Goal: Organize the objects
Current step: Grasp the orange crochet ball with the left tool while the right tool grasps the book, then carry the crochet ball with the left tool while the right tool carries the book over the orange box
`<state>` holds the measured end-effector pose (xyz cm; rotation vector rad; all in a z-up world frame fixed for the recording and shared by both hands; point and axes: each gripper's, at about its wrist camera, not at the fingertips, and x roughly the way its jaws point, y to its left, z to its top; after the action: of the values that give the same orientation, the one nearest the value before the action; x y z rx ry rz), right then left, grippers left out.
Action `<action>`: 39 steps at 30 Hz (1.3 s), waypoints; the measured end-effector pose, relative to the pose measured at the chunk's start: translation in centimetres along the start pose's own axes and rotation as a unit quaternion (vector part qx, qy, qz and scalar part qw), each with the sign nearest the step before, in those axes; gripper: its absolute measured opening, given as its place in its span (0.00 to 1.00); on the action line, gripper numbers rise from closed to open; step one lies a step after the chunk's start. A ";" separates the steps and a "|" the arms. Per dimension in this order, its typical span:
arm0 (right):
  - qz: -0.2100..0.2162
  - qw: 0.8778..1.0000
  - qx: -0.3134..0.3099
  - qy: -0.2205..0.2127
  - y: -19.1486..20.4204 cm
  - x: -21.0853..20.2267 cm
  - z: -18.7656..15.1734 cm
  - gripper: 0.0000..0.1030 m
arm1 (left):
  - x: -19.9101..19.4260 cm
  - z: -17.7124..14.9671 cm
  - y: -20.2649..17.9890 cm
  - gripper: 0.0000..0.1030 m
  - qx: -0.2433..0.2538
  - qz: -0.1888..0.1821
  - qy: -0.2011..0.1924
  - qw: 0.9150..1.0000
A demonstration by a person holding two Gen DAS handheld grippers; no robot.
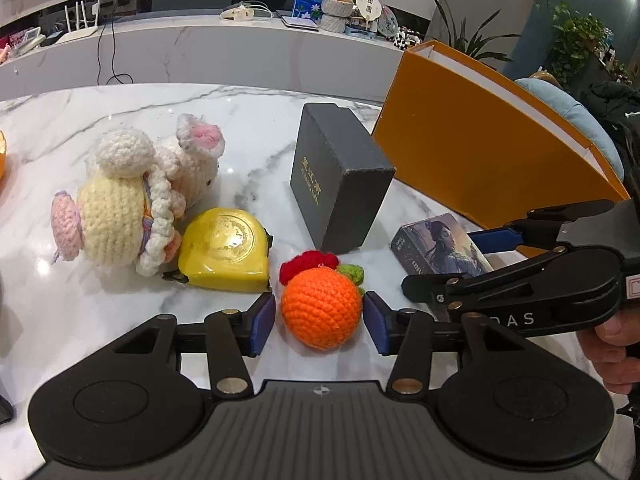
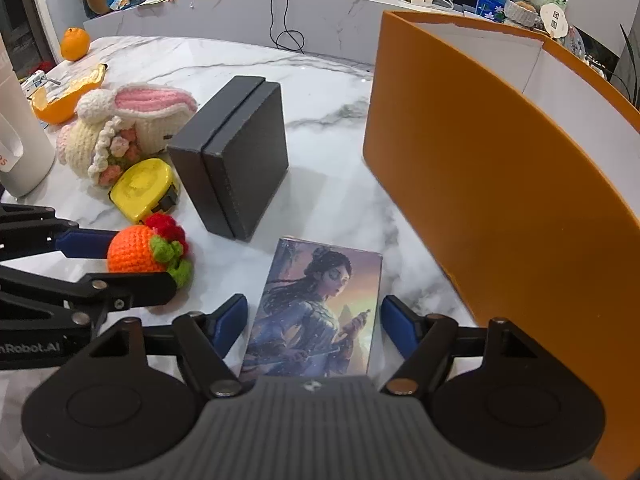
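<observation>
Left gripper [image 1: 320, 316] straddles the crochet orange [image 1: 322, 308] on the table [image 1: 248, 120], pads just touching but not yet squeezing, while the right gripper [image 2: 314, 322] stands wide around the card box [image 2: 316, 304]; next, I judge, both close and lift toward the orange bin [image 2: 500, 184].

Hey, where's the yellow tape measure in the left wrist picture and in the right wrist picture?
Left wrist view: the yellow tape measure lies left of centre, between the crocheted bunny and the crocheted orange.
Right wrist view: the tape measure lies at middle left, below the bunny and above the crocheted orange.
Shared landmark: the black box, just right of it in both.
</observation>
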<state>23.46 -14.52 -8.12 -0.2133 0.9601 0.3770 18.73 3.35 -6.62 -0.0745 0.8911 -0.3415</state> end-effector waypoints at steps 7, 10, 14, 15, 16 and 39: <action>0.007 1.000 -0.003 0.006 -0.2 -0.3 0.1 0.62 | -0.5 0.4 -0.2 0.47 0.003 0.001 -0.014 1.000; 0.009 1.000 -0.001 0.007 -0.3 -0.4 0.2 0.62 | -0.9 0.6 -0.1 0.47 0.003 -0.002 -0.019 1.000; 0.011 1.000 0.004 -0.001 -0.4 -0.9 0.6 0.61 | -1.3 0.7 -0.1 0.47 0.006 -0.003 -0.024 1.000; 0.012 1.000 0.005 -0.003 -0.4 -1.1 0.7 0.61 | -1.4 0.7 -0.2 0.47 0.007 -0.003 -0.025 1.000; 0.013 1.000 0.005 -0.005 -0.5 -1.2 0.9 0.61 | -1.5 0.7 -0.2 0.47 0.009 -0.002 -0.026 1.000; 0.009 0.992 0.048 -0.116 -4.5 -9.5 3.4 0.61 | -4.3 2.6 -3.7 0.47 0.038 0.041 -0.034 0.998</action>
<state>22.97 -19.57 1.69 -0.0714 0.7490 0.3619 17.33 1.06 -1.01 0.0203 0.8102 -0.2939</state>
